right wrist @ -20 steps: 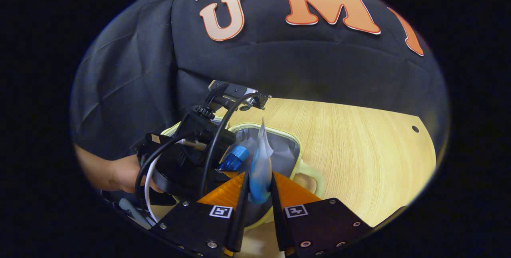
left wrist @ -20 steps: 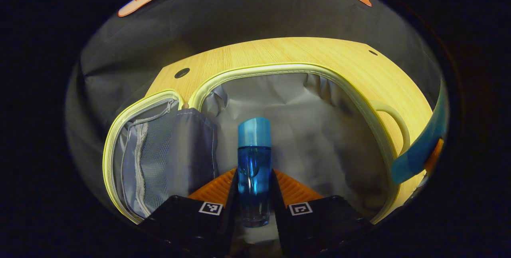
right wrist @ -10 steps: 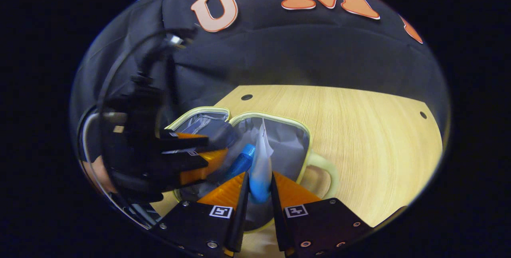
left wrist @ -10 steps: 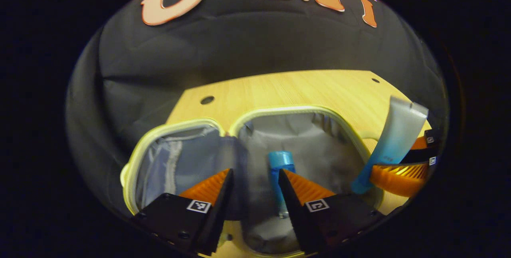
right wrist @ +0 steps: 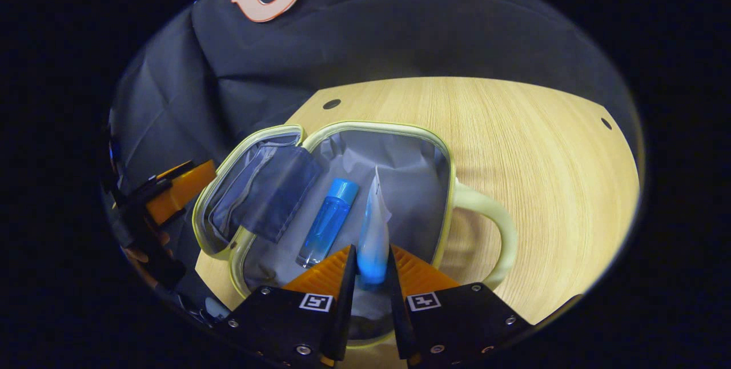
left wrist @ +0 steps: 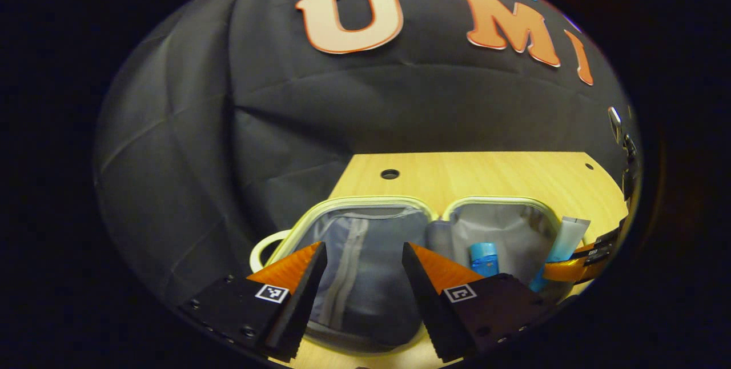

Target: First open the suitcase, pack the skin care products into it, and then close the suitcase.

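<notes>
Gaping suitcase (right wrist: 442, 155) — blue bottle (right wrist: 326, 224) inside, tube (right wrist: 374, 232) pinched by right gripper (right wrist: 370, 277).

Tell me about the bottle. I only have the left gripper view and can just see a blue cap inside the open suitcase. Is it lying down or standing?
Observer: Lying down. In the right gripper view the blue bottle lies flat inside the suitcase, with its cap towards the far rim.
Operator: And the tube at my right edge, is it packed yet?
Observer: Not yet. The right gripper is shut on the tube, blue end down, and holds it over the same compartment, beside the bottle.
</notes>
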`<action>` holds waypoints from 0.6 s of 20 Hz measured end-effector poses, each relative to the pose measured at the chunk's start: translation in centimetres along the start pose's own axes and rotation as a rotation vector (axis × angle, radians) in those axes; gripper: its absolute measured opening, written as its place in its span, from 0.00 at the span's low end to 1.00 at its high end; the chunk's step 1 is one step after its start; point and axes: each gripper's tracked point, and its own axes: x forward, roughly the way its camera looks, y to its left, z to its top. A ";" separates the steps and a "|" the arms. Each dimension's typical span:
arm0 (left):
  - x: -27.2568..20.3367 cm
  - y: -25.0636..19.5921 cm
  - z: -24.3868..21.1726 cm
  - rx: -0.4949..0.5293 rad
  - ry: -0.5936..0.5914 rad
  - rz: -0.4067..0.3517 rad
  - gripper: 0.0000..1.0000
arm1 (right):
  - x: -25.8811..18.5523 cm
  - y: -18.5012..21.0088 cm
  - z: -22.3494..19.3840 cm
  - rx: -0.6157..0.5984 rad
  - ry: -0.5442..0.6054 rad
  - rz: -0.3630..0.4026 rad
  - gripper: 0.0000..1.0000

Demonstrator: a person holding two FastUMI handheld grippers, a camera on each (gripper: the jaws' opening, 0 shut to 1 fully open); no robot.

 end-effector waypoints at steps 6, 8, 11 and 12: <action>-0.6 5.6 -1.2 -0.060 0.028 0.098 0.83 | 0.3 -0.3 0.1 0.074 0.057 -0.029 0.40; -0.4 7.1 -1.5 -0.108 0.025 0.115 0.83 | -0.1 -0.6 0.4 0.092 0.050 -0.029 0.44; 0.3 9.3 -2.4 -0.174 0.039 0.152 0.88 | -0.8 -0.8 1.4 0.080 -0.001 -0.025 0.55; 0.4 10.1 -2.6 -0.198 0.040 0.166 0.88 | -1.4 -1.2 1.9 0.073 -0.023 -0.035 0.65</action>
